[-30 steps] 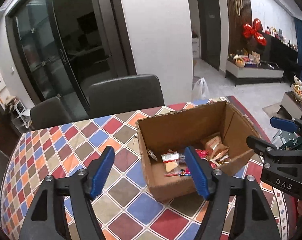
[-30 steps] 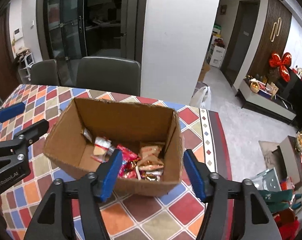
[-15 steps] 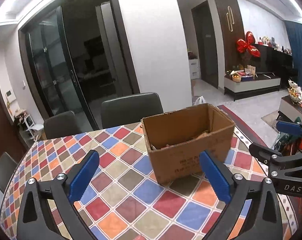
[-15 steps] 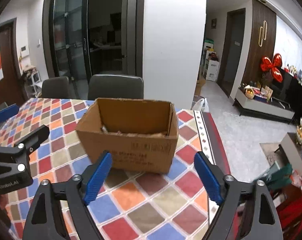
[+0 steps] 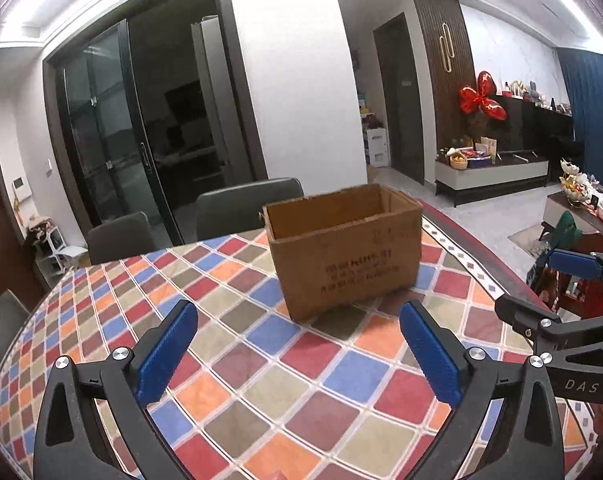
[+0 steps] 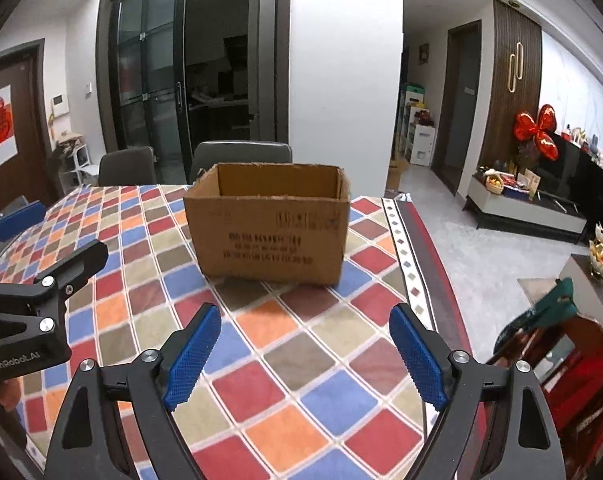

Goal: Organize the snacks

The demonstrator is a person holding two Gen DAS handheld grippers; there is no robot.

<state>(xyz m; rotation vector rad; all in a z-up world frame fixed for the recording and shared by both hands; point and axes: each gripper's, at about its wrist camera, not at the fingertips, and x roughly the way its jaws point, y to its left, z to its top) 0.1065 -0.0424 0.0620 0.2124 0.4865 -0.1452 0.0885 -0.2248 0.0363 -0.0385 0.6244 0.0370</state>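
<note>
An open brown cardboard box (image 5: 347, 258) stands upright on the checkered table (image 5: 261, 392); it also shows in the right wrist view (image 6: 269, 232). Its inside is hidden from this low angle, so no snacks show. My left gripper (image 5: 299, 350) is open and empty, low over the table in front of the box. My right gripper (image 6: 305, 354) is open and empty, also in front of the box. The right gripper (image 5: 557, 300) shows at the right of the left wrist view. The left gripper (image 6: 41, 248) shows at the left of the right wrist view.
Grey chairs (image 6: 241, 154) stand behind the table's far edge. The table's right edge (image 6: 429, 264) drops to the floor, with a chair holding red and green things (image 6: 557, 340) beside it. A white pillar (image 6: 341, 80) rises behind the box.
Both grippers have pulled back and dropped from above the box to table height. The snacks inside the box have gone out of sight. Both stay open and empty.
</note>
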